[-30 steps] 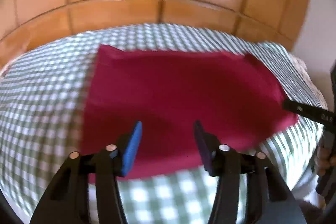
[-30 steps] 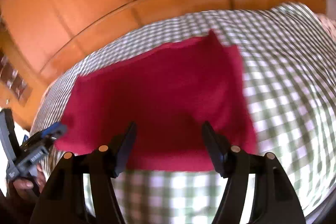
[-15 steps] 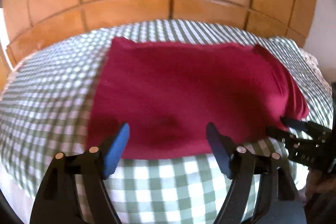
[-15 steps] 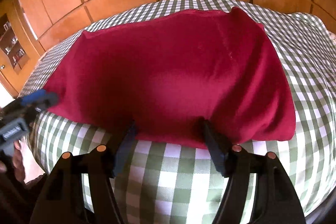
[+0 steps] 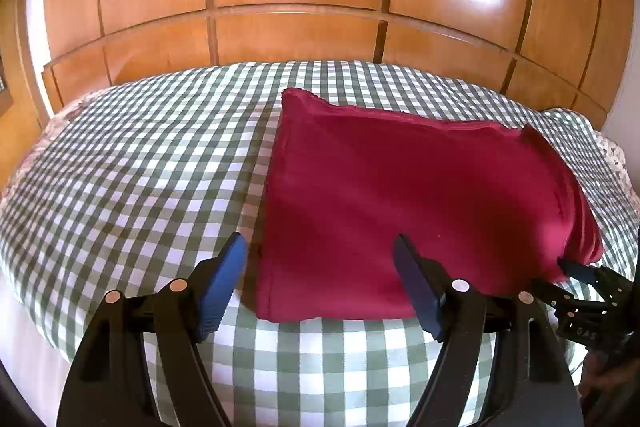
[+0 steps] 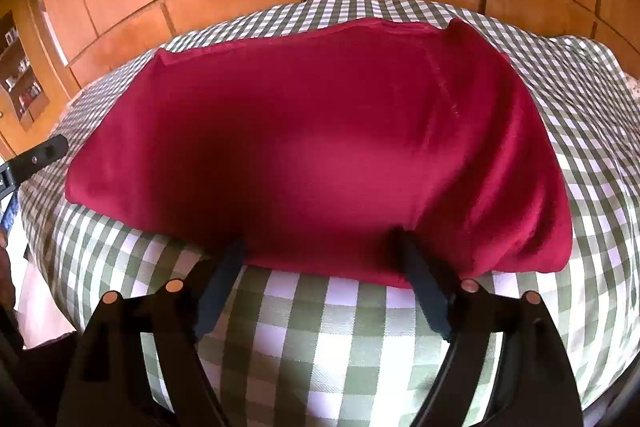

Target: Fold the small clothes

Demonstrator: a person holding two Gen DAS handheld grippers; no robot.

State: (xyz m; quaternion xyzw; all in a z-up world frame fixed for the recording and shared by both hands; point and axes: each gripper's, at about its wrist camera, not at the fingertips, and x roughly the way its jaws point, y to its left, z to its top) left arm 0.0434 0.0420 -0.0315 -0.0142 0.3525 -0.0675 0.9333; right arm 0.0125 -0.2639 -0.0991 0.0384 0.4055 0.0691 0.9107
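Folded red garment (image 5: pixel 404 211) lies near the bed's (image 5: pixel 132 179) front edge, toward its right side.
Your left gripper (image 5: pixel 320 267) and right gripper (image 6: pixel 320 259) have just been opening; both gape at the garment's near hem, clamping nothing. Bare checked cover stretches left.

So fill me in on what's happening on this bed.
A person holding a gripper in each hand is folding a dark red garment that lies folded on a green checked bedspread. Both sets of jaws have just been opening. The left gripper stands open over the garment's near left corner, gripping nothing. The right gripper sits open at the near edge, its fingertips against the cloth without pinching it.
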